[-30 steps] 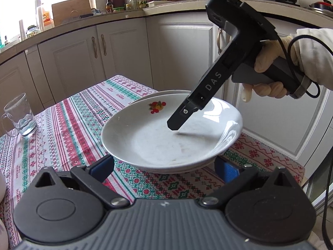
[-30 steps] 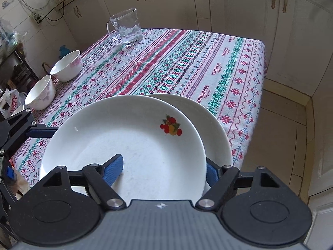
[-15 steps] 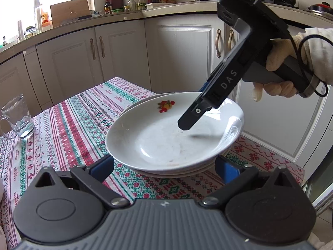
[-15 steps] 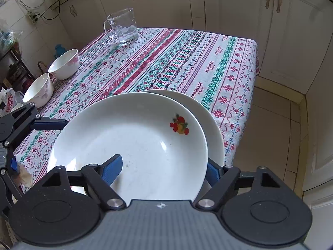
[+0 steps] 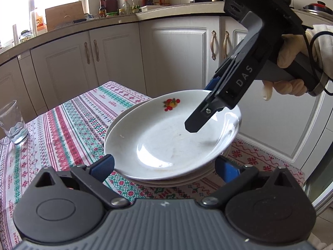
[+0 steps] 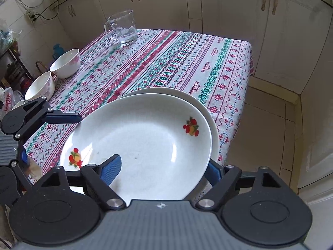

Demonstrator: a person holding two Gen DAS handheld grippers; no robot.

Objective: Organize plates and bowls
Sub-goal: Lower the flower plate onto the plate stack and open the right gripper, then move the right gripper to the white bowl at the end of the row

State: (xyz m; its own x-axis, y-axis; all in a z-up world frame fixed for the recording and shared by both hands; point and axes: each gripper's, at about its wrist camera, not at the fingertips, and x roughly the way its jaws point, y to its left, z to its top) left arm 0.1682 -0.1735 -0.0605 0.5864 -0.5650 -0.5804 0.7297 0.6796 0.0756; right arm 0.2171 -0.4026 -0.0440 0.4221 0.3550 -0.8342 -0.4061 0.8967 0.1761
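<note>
A white plate with fruit motifs (image 5: 166, 141) lies on top of a stack of plates (image 5: 179, 182) near the table's corner. My left gripper (image 5: 165, 167) is open, its blue pads on either side of the stack's near edge, not pressing. In the right wrist view one finger (image 6: 62, 117) of it reaches the plate's left rim. My right gripper (image 6: 162, 170), held by a gloved hand (image 5: 291, 70), hangs over the top plate (image 6: 141, 141). Its jaws are opening: one pad (image 6: 110, 169) is above the plate's inside, the other beyond the rim. Neither pad touches the plate.
Two white flowered bowls (image 6: 65, 63) (image 6: 40, 86) stand at the table's left edge. A glass mug (image 6: 122, 28) stands at the far end of the striped tablecloth (image 6: 166, 62). The table's edge and tiled floor (image 6: 260, 125) lie right of the plates, with white cabinets (image 5: 116, 62) around.
My right gripper has drawn up and back from the top plate, so the plate's near fruit motif now shows. The plates and my left gripper have stayed put.
</note>
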